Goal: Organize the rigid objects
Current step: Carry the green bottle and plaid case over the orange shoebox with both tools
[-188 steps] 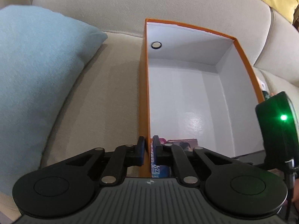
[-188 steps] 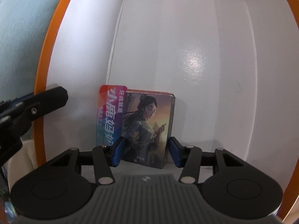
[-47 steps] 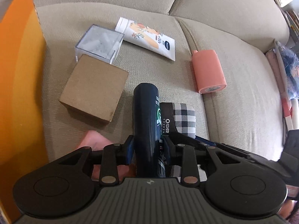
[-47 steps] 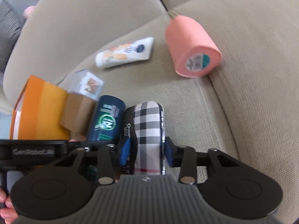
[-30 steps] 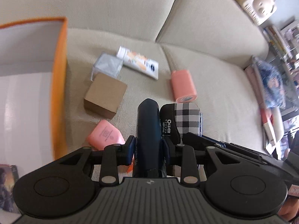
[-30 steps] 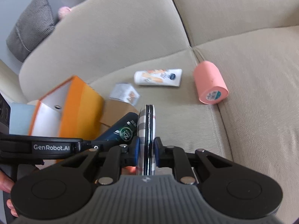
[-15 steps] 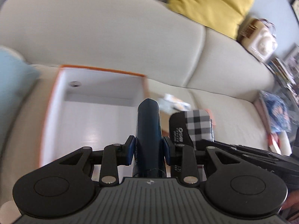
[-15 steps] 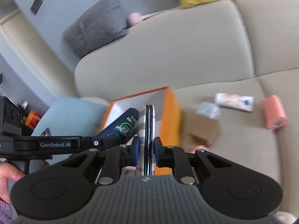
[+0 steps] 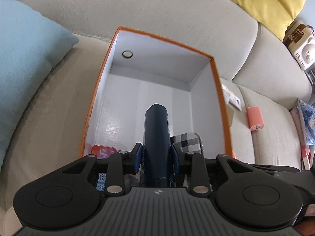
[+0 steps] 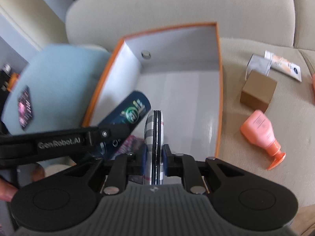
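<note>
Two cushions (image 9: 29, 45) on beige sofa (image 9: 157, 5)

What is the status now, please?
Left gripper shut on dark blue bottle. Right gripper shut on checked case. Both over orange box.

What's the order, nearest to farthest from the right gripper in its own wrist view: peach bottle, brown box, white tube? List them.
From the right gripper, all on the sofa to its right, outside the orange box:
1. Peach bottle, lying nearest.
2. Brown box, behind it.
3. White tube, farthest, toward the backrest.
</note>
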`<state>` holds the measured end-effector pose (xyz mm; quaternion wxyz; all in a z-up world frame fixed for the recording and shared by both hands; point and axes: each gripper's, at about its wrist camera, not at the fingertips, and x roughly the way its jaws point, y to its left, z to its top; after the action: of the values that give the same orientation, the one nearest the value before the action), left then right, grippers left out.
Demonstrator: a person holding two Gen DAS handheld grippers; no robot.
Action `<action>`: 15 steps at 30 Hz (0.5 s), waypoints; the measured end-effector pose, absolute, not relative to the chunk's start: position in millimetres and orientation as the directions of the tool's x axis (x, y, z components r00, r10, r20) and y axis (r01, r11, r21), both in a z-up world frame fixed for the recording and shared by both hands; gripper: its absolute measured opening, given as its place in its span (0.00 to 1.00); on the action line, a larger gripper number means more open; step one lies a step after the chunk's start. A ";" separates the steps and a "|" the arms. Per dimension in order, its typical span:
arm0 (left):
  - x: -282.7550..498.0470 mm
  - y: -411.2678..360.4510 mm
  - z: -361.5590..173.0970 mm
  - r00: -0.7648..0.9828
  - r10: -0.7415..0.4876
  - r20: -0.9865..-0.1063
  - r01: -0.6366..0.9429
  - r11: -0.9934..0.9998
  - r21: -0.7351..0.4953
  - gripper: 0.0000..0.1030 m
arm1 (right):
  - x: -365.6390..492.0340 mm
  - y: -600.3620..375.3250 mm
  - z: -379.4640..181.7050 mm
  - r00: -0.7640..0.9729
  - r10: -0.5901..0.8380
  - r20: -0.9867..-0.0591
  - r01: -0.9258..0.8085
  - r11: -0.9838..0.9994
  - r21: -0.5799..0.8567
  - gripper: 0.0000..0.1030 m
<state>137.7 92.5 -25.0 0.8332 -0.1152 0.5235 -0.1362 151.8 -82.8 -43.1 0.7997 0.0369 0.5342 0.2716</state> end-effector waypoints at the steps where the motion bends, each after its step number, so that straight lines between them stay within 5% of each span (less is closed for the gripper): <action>1: 134.5 102.2 -27.7 0.413 -0.351 -0.840 0.110 0.935 -0.336 0.34 | 152.9 -76.9 -48.8 0.281 0.451 -0.847 -0.397 0.858 0.326 0.16; 15: 145.4 120.2 -55.2 0.384 -0.408 -0.828 0.104 0.910 -0.401 0.34 | 170.1 -37.0 -95.2 0.222 0.286 -0.932 -0.343 0.918 0.199 0.16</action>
<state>145.4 120.2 -55.2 0.8195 -0.1429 0.5326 -0.1561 170.1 -37.0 -95.2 0.7814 -0.0244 0.5902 0.2011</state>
